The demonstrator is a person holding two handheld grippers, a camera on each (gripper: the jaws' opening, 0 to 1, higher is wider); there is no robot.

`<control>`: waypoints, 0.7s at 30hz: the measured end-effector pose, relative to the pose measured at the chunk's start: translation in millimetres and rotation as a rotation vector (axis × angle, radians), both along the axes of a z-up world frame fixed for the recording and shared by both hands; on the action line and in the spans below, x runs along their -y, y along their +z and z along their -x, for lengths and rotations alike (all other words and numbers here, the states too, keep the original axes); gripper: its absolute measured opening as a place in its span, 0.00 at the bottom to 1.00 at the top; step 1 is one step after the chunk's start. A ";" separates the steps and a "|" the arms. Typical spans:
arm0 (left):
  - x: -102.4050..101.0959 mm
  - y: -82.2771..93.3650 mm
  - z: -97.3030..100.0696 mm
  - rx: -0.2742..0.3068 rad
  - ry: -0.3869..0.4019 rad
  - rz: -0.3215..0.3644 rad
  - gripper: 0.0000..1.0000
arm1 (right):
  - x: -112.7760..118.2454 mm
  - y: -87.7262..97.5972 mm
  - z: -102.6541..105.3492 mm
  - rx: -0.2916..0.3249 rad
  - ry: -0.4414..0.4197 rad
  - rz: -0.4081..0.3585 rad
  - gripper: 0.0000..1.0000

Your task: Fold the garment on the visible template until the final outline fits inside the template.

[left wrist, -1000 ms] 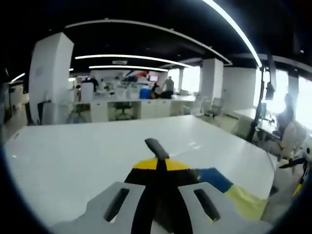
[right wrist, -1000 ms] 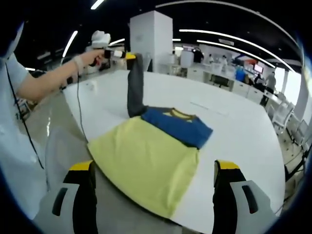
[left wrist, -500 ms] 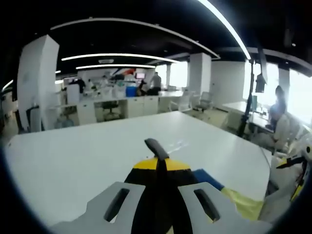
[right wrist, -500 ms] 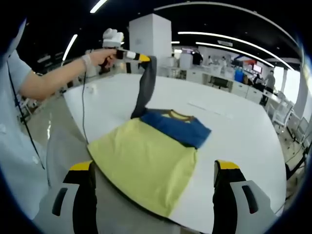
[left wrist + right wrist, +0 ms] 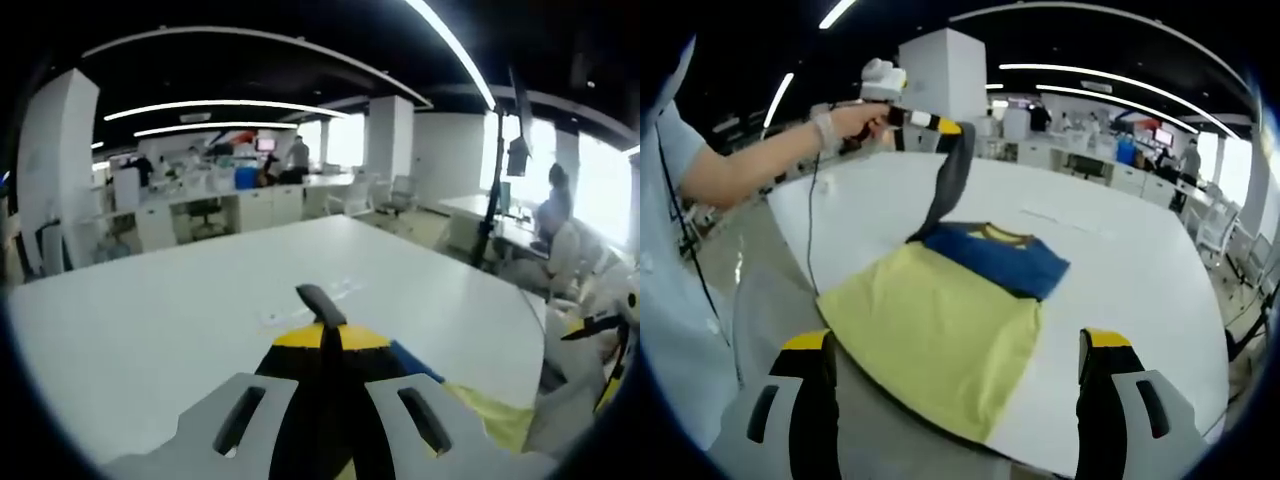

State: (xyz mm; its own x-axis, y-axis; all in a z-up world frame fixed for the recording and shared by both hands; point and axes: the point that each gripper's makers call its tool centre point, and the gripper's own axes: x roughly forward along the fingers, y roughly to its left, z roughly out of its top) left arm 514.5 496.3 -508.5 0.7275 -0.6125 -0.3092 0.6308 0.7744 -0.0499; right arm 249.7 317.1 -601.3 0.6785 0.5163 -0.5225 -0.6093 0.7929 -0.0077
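Note:
A garment lies flat on the white table [image 5: 1130, 270]: a yellow body [image 5: 940, 330] near me and a blue chest part [image 5: 1000, 258] beyond it. Its grey sleeve [image 5: 950, 185] is pulled up off the table. My left gripper [image 5: 945, 127], held in a person's hand, is shut on the sleeve's end above the garment's far left corner. In the left gripper view the jaws [image 5: 325, 335] are pressed together on grey cloth [image 5: 318, 300], with the blue part [image 5: 412, 360] and yellow part [image 5: 490, 415] low on the right. My right gripper [image 5: 955, 345] hangs open over the yellow hem, holding nothing.
The person's arm [image 5: 750, 160] reaches in from the left, and a cable [image 5: 810, 230] hangs from it past the table's rounded near edge. A white pillar [image 5: 945, 70], desks and chairs [image 5: 400, 195] stand beyond the table. Bare tabletop [image 5: 180, 320] stretches behind the garment.
The left gripper has carried the grey sleeve up and toward the right, over the garment. The right gripper has stayed open in place.

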 end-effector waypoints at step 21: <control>42.6 -25.5 1.3 -0.041 -0.103 -0.049 0.00 | 2.7 -1.3 0.0 0.003 -0.060 -0.034 1.00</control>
State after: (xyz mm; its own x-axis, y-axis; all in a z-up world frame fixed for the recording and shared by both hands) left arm 513.2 453.7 -534.0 0.6476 -0.6666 -0.3691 0.7051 0.7079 -0.0413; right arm 249.7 314.4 -602.6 0.7104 0.4920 -0.5033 -0.5607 0.8278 0.0178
